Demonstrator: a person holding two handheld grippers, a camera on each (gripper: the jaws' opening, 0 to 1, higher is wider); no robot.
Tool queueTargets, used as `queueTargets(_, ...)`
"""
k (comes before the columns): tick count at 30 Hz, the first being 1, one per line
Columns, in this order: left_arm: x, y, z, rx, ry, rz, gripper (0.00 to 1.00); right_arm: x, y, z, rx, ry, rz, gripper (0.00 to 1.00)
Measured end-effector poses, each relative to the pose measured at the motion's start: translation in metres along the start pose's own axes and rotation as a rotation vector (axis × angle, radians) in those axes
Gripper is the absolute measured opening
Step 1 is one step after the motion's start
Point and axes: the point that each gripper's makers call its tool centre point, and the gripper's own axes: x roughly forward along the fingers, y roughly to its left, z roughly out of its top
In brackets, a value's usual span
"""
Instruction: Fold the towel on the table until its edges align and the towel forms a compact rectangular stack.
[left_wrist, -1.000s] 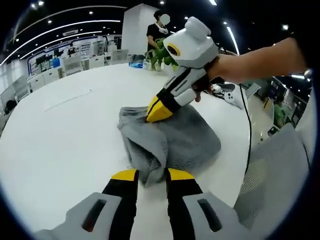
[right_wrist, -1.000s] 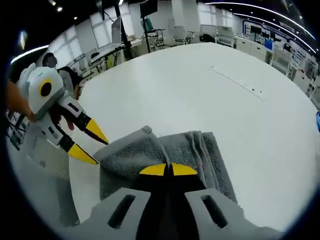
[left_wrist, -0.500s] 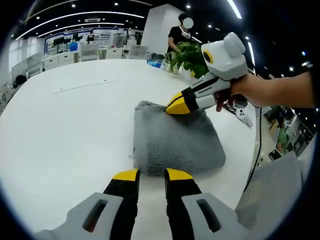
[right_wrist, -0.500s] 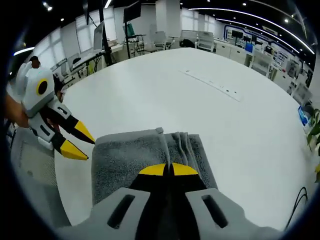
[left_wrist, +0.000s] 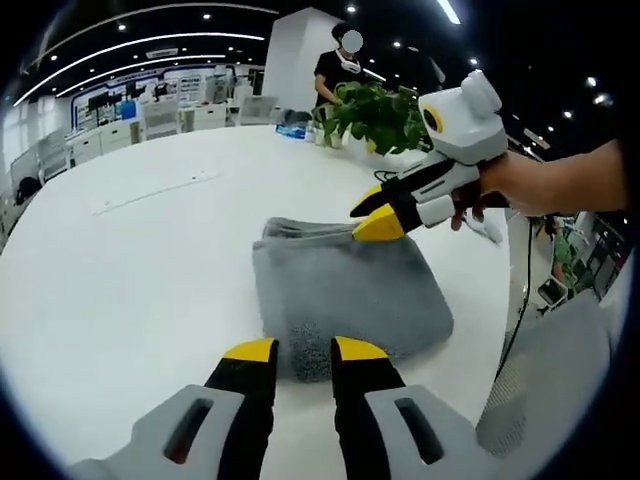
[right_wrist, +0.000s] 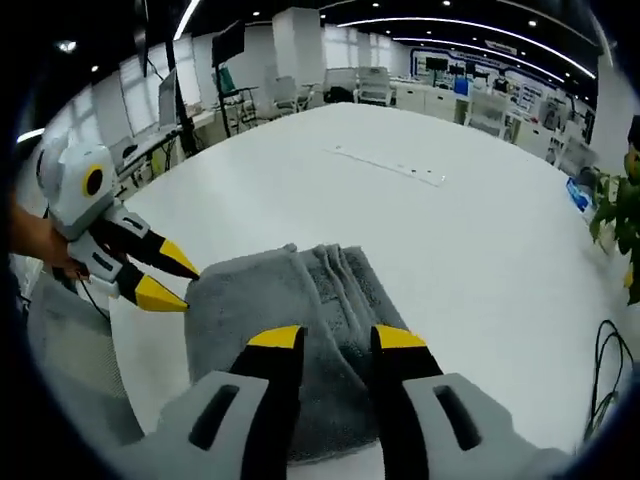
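A grey terry-cloth towel (left_wrist: 345, 290) lies folded into a thick, roughly rectangular stack on the white round table (left_wrist: 130, 270) before me. Seen along my right jaws, the same towel (right_wrist: 270, 320) shows its top surface smooth on one half, with several layered edges bunched in parallel ridges running down the other half. Its corners are rounded and soft, its outer edges nearly aligned. The stack rests flat near the table's edge, nothing lying on it.

towel (right_wrist: 300, 330): near part hidden behind tongs | person (left_wrist: 335, 70): small, distant, legs behind plant (left_wrist: 375, 110)
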Motion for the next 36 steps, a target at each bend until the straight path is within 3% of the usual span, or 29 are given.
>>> queueTargets(7,0.006,-0.003,-0.009,0.005,0.048,-0.012,0.27,-0.013,-0.005,-0.018,-0.031,0.027,-0.025,0.39)
queueTargets(12,0.007,-0.001,-0.009,0.016,0.059,-0.005,0.29,-0.021,-0.017,-0.024,-0.036,0.019,-0.112,0.46)
queueTargets(14,0.007,0.005,-0.003,0.049,0.037,0.028,0.34,-0.022,-0.022,-0.03,0.03,0.028,-0.124,0.45)
queueTargets(17,0.008,0.008,-0.002,0.044,0.037,0.047,0.41,-0.023,-0.029,-0.039,0.041,0.052,-0.146,0.43)
queueTargets(19,0.011,0.005,-0.007,-0.006,0.057,0.023,0.39,-0.024,-0.035,-0.044,0.071,0.065,-0.155,0.37)
queueTargets(23,0.012,-0.004,-0.01,-0.047,0.072,-0.02,0.29,-0.021,-0.043,-0.049,0.138,0.067,-0.156,0.36)
queueTargets(26,0.011,-0.013,-0.016,-0.061,0.096,-0.053,0.28,-0.016,-0.043,-0.054,0.198,0.069,-0.125,0.29)
queueTargets(28,0.007,-0.021,-0.021,-0.08,0.111,-0.072,0.26,-0.013,-0.045,-0.055,0.196,0.07,-0.122,0.27)
queueTargets(36,-0.015,-0.053,-0.049,-0.084,0.165,-0.144,0.2,-0.002,-0.022,-0.05,0.092,0.094,-0.024,0.18)
